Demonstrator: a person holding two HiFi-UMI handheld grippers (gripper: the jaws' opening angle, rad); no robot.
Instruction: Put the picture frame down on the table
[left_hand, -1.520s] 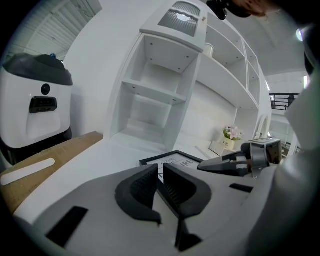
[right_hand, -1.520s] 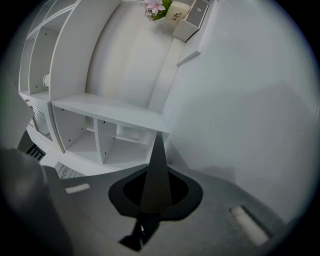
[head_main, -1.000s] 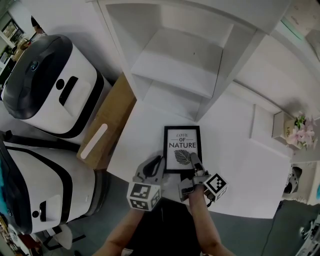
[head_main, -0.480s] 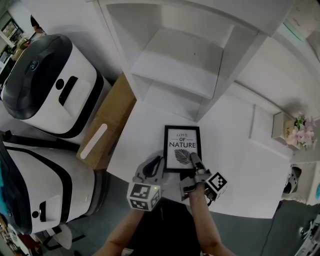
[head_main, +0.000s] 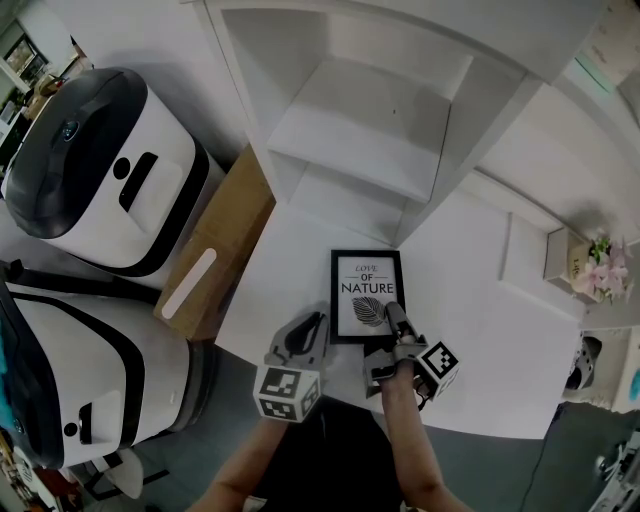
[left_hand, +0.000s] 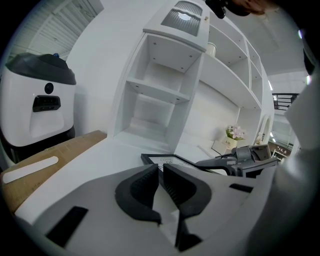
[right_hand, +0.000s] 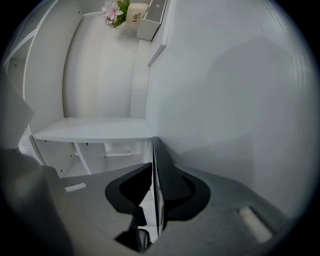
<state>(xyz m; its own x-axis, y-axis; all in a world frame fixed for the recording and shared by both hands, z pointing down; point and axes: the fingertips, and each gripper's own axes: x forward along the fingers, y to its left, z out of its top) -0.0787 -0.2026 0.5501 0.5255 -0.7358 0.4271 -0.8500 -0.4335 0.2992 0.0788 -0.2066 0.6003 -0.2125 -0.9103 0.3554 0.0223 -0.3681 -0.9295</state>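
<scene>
Picture frame (head_main: 367, 297) flat on the white table (head_main: 480, 300), near edge. Likely light, stiff, glass-fronted; best pinched by its thin rim. At 5 o'clock, right gripper (head_main: 392, 318) astride that rim, jaws just opening, slack. At 8 o'clock, left gripper (head_main: 312, 325) pressed together, empty.

One black-framed picture (head_main: 367, 296) with a leaf print lies near 6 o'clock on the single white counter (head_main: 480, 300). Two rounded white-and-black machines (head_main: 95, 165) stand at 9 o'clock, the nearer machine (head_main: 80, 370) lower. One brown cardboard box (head_main: 215, 250) sits beside them. One white open shelf unit (head_main: 370, 110) stands at 12 o'clock. One bunch of pink flowers (head_main: 607, 268) is at 3 o'clock.
</scene>
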